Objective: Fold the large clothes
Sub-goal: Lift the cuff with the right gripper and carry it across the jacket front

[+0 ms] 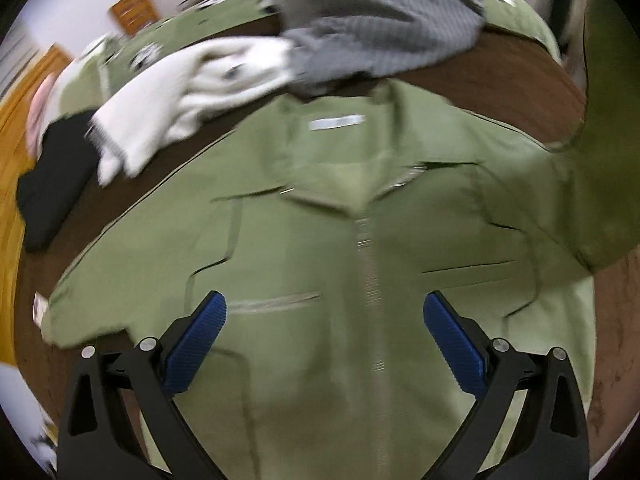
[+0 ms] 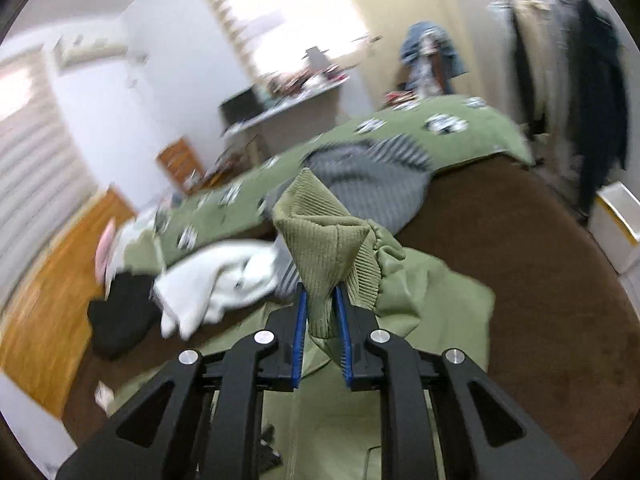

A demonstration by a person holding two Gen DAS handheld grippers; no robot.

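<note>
A light green zip-front jacket [image 1: 340, 240] lies face up on a brown bed cover [image 1: 500, 76], collar toward the far side. My left gripper [image 1: 325, 304] hangs open and empty over the jacket's chest, its blue pads either side of the zipper. My right gripper [image 2: 321, 298] is shut on the jacket's ribbed sleeve cuff [image 2: 328, 248] and holds it lifted above the jacket body [image 2: 432, 300]. In the left wrist view the raised sleeve [image 1: 600, 184] runs up the right edge.
A white garment [image 1: 180, 92], a grey knitted garment [image 1: 380, 28] and a black garment [image 1: 52, 192] lie beyond the jacket. A green patterned blanket [image 2: 400, 136] lies at the bed's far edge. Wooden floor [image 2: 52, 288] is left; a clothes rack [image 2: 580, 80] right.
</note>
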